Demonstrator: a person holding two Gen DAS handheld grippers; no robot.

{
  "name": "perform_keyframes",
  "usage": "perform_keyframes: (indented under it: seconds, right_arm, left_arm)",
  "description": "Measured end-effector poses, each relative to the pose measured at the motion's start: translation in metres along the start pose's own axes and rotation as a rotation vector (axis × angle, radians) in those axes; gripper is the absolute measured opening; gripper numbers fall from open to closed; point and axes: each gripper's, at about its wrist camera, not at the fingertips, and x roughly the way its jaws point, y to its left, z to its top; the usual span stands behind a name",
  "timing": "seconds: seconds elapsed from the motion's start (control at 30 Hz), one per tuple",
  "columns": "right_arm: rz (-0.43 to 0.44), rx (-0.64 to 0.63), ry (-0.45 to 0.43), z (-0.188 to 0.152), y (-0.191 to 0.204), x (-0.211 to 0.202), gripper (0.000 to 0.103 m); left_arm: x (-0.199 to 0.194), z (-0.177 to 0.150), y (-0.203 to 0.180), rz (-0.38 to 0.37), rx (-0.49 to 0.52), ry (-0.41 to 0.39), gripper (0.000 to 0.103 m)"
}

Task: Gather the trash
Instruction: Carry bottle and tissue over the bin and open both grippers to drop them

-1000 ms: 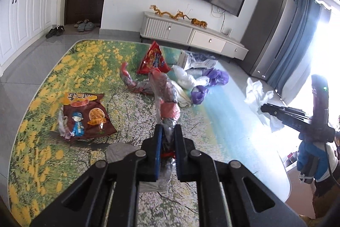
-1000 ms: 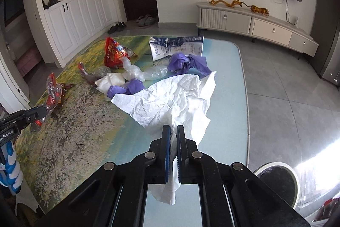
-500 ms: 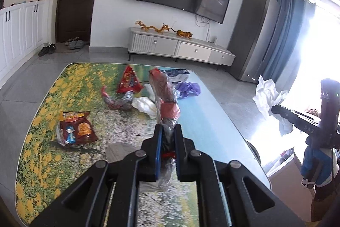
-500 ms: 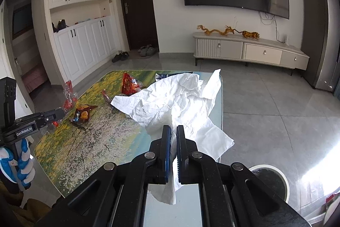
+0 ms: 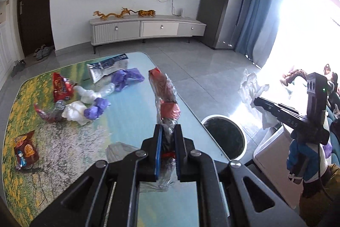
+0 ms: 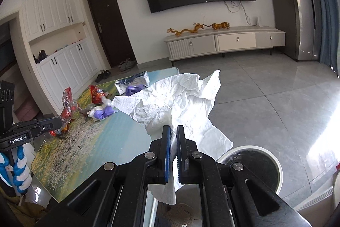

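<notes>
A twisted clear-and-red plastic wrapper (image 5: 166, 99) stands up from the left gripper (image 5: 167, 137), whose jaws are closed tight on its lower end; it hangs above the table's right edge. The right gripper (image 6: 173, 139) has its jaws nearly together, pinching a crumpled white paper towel (image 6: 176, 103) that fans out wide and creased, held in the air past the table's rim.

At four o'clock in the right wrist view sits a round white-rimmed trash bin (image 6: 255, 165) on the floor, its dark inside shadowed; its contents cannot be made out.

On the glossy, flower-printed table (image 5: 63, 142), from nine to eleven o'clock in the left wrist view, lie a brown snack bag (image 5: 25, 152), a red snack packet (image 5: 61, 86), crumpled purple gloves (image 5: 127, 77), white wads (image 5: 74, 112) and a blue-and-white pouch (image 5: 108, 67). Beyond the table's rounded edge, grey floor tiles (image 6: 265, 88) stretch to a low TV cabinet (image 6: 223, 42).
</notes>
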Motion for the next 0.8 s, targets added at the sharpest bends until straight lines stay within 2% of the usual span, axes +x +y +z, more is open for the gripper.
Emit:
perform_keyframes:
  seconds: [0.13,0.4,0.57,0.8]
  right_arm:
    - [-0.027,0.084,0.023,-0.017,-0.045,0.010,0.005]
    - [-0.073,0.237,0.127,-0.053,-0.123,0.048,0.006]
    - [-0.087,0.315,0.181,-0.068,-0.159,0.073,0.008]
    - [-0.108,0.357,0.232,-0.078,-0.185,0.099,0.010]
  left_arm:
    - [0.042,0.013,-0.042,-0.057,0.067,0.072,0.010]
    - [0.138,0.025,-0.125,-0.144,0.197,0.218,0.010]
    - [0.188,0.030,-0.153,-0.180,0.212,0.288,0.010]
    - [0.239,0.034,-0.177,-0.197,0.235,0.340,0.012]
